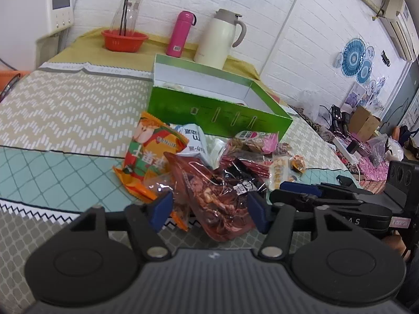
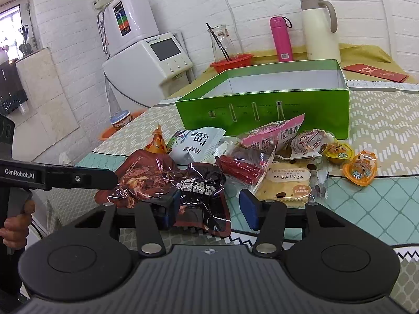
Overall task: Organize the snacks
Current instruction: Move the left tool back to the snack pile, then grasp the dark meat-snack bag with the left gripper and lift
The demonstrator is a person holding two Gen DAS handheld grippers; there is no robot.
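White brick wall (image 2: 262, 5), air conditioner (image 1: 398, 23), patterned tablecloth (image 1: 65, 104), white appliance (image 2: 157, 55)

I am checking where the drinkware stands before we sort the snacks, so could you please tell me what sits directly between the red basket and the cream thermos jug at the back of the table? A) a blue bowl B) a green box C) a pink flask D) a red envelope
C: the pink flask stands upright between the red basket and the cream thermos jug, behind the green box.
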